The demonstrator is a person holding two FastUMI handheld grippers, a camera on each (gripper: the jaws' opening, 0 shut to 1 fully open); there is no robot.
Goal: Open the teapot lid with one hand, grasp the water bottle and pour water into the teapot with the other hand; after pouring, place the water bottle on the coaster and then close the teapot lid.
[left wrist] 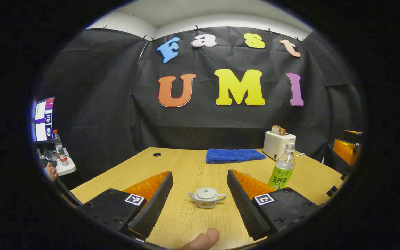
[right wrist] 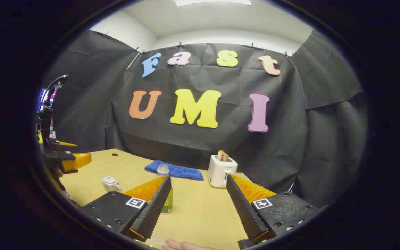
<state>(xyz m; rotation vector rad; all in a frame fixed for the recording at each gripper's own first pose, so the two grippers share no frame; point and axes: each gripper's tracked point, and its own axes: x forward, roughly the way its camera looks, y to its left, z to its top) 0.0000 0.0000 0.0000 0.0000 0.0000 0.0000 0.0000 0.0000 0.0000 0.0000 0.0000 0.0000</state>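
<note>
I have both grippers spread wide and holding nothing: the left gripper (left wrist: 200, 201) frames the small teapot (left wrist: 206, 197) on the table (left wrist: 186, 163), lid on, and the water bottle (right wrist: 165, 189) stands just behind my right gripper (right wrist: 198, 205)'s left finger. I see no coaster. My worry is the lid knob: it is tiny, so these broad fingers could slip off and tip the pot. The bottle sits off-centre, so closing now could topple it.
</note>
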